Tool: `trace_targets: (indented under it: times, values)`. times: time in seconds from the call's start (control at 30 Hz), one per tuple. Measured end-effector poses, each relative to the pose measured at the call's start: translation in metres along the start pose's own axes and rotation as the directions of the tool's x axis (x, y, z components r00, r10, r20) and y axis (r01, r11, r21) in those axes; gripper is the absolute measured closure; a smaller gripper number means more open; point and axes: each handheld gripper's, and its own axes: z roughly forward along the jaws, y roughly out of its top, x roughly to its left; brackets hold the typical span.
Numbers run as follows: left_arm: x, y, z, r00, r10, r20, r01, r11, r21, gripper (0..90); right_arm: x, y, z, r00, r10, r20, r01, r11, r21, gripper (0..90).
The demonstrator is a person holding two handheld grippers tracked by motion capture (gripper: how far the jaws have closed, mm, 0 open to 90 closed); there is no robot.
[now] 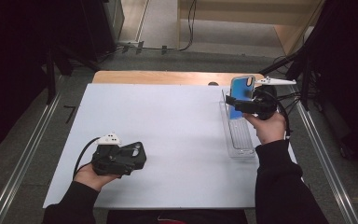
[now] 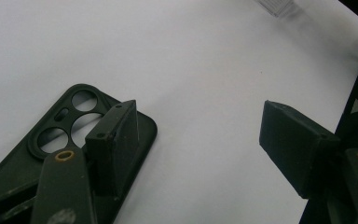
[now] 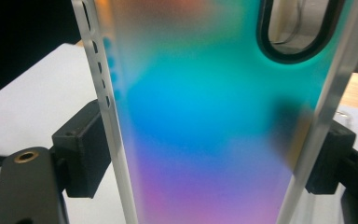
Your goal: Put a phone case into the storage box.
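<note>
The right gripper (image 1: 237, 103) was clamped on an iridescent phone case (image 1: 241, 93), its two black pads pressed against the case's clear, frosted side rails. Seen close in the right gripper view, the case (image 3: 205, 121) shaded from orange at the top through teal and blue to violet lower down, with a row of small slots cut in one rail and a dark-rimmed oval camera opening near the upper corner. It stood upright above a long, clear plastic tray (image 1: 240, 135) at the right edge of the table, whether touching it I could not tell.

The left gripper (image 2: 200, 140) was open, jaws wide apart. One pad lay over a matte black phone case (image 2: 70, 140) lying flat on the sheet; the other hung over bare surface. That case had rounded corners and a raised camera block with three round holes and a small slot.

Everything sat on a smooth white sheet (image 1: 168, 130) covering the table, with a strip of pale wood (image 1: 168, 77) showing along the far edge. Grey floor, metal rails and loose cables lay beyond.
</note>
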Motion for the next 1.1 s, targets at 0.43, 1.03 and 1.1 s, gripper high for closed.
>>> trace_targets:
  times: [0.43, 1.03, 1.1]
  values:
    - [0.000, 0.000, 0.002, 0.9999, -0.007, 0.010, 0.007, 1.0000, -0.007, 28.0, -0.028, 0.002, 0.027, 0.9938, 0.050, 0.100, -0.051, 0.999, 0.008, 16.4]
    - [0.000, -0.001, 0.003, 1.0000, 0.004, 0.009, -0.004, 1.0000, 0.006, 28.1, -0.062, 0.018, 0.082, 0.9758, 0.107, 0.190, -0.119, 0.992, 0.050, 16.1]
    - [0.000, -0.001, 0.004, 0.9999, 0.002, 0.010, -0.002, 1.0000, 0.005, 28.1, -0.063, 0.016, 0.090, 0.9731, 0.106, 0.205, -0.120, 0.991, 0.062, 16.1]
